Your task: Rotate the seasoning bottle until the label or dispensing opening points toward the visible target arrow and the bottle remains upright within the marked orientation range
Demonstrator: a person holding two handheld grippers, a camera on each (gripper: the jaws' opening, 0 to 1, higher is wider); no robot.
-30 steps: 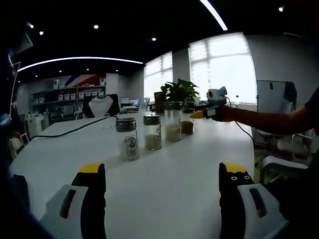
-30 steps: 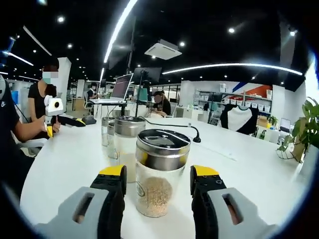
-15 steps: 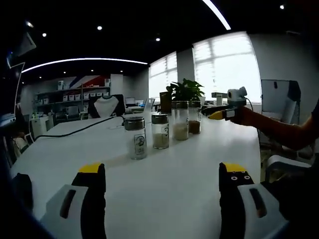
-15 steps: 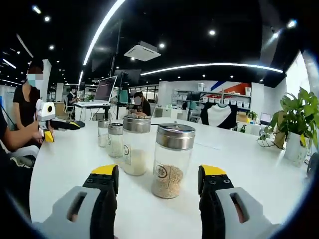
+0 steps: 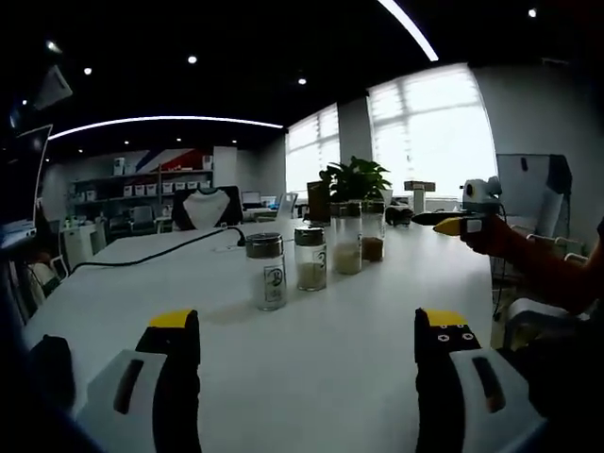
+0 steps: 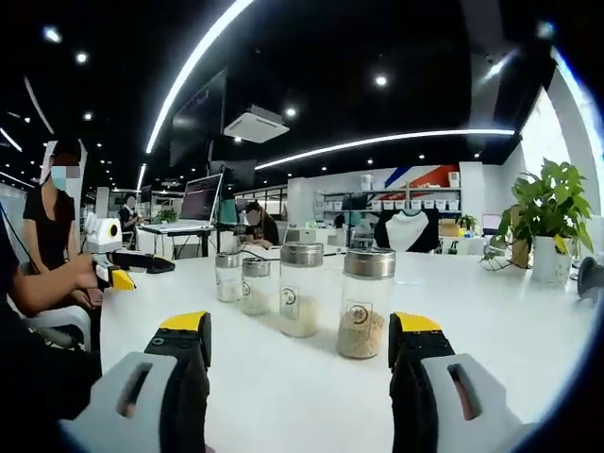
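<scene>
Several glass seasoning bottles with metal caps stand upright in a row on the white table (image 5: 311, 359). In the right gripper view the nearest bottle (image 6: 365, 302), holding brown grains with a round label facing me, stands beyond my right gripper (image 6: 300, 326), which is open and holds nothing. The taller bottle (image 6: 301, 288) is beside it. In the left gripper view the row runs from the nearest bottle (image 5: 268, 272) to the far one (image 5: 372, 233). My left gripper (image 5: 309, 326) is open and well short of them. The right gripper (image 5: 423, 219) shows at the row's far end.
A potted plant (image 5: 354, 179) stands behind the row, and a black cable (image 5: 160, 250) crosses the table at the left. A hand holds the left gripper (image 6: 142, 264) at the table's left edge. People sit at desks with a laptop (image 6: 203, 198) behind.
My right gripper has backed away from the nearest bottle, which stood between its jaws, and the jaws have spread wider. The left view has swung slightly; the bottles stay put.
</scene>
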